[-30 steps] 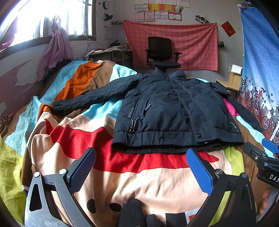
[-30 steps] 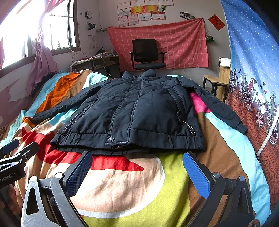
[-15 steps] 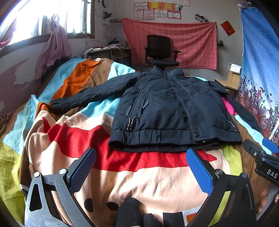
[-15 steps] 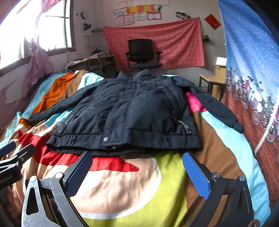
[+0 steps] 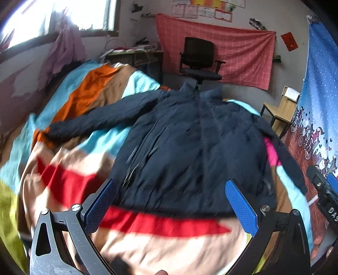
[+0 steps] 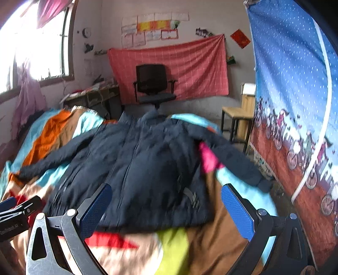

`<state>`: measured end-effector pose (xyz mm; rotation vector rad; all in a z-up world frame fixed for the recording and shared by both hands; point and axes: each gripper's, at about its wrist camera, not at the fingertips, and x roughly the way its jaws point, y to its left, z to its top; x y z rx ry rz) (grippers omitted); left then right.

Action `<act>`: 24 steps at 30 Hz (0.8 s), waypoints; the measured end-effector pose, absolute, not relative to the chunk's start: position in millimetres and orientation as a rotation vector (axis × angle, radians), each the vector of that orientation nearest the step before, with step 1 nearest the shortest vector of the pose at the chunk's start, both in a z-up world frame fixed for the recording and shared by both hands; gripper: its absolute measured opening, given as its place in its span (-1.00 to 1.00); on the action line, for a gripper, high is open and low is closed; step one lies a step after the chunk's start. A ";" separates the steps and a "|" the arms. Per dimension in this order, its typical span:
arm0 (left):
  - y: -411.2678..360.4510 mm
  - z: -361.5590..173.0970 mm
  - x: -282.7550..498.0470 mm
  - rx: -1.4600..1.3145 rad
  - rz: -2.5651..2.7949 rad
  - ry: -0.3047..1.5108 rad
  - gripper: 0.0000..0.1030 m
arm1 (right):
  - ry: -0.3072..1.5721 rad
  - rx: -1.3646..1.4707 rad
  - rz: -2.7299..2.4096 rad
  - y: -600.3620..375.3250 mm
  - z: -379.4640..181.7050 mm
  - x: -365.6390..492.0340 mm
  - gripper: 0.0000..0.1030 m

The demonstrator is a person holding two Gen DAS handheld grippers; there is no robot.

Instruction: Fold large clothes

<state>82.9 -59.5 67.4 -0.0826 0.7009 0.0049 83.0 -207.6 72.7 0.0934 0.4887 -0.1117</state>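
Note:
A dark navy padded jacket (image 5: 190, 148) lies flat and face up on the colourful bedspread (image 5: 69, 175), both sleeves spread out to the sides. It also shows in the right wrist view (image 6: 152, 173). My left gripper (image 5: 171, 207) is open and empty, over the jacket's hem. My right gripper (image 6: 166, 209) is open and empty, over the hem's right part. The right gripper's body (image 5: 323, 194) shows at the right edge of the left wrist view, and the left gripper's body (image 6: 14, 215) at the left edge of the right wrist view. Both views are blurred.
A black office chair (image 5: 198, 61) stands beyond the bed in front of a red checked cloth (image 5: 238, 55). A wooden stool (image 6: 238, 118) stands right of the bed. A blue patterned curtain (image 6: 295, 101) hangs along the right side. A window (image 5: 63, 19) is at left.
Both grippers have moved forward toward the jacket, so it looks larger and its hem now sits between the fingers. The jacket has not moved. Both grippers stay open.

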 end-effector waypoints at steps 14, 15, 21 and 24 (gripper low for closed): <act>-143.5 65.6 265.3 -0.004 -0.080 0.765 0.96 | 0.523 0.392 -0.235 -317.4 47.5 208.3 1.00; -150.8 63.4 274.2 0.019 -0.092 0.763 0.96 | 0.490 0.476 -0.185 -328.9 37.5 207.7 1.00; -207.4 43.3 347.7 0.152 -0.229 0.696 0.96 | 0.456 0.617 -0.121 -369.5 -6.3 216.8 1.00; -230.5 30.6 388.3 0.180 -0.296 0.696 0.96 | 0.489 0.716 -0.077 -385.7 -25.4 232.2 1.00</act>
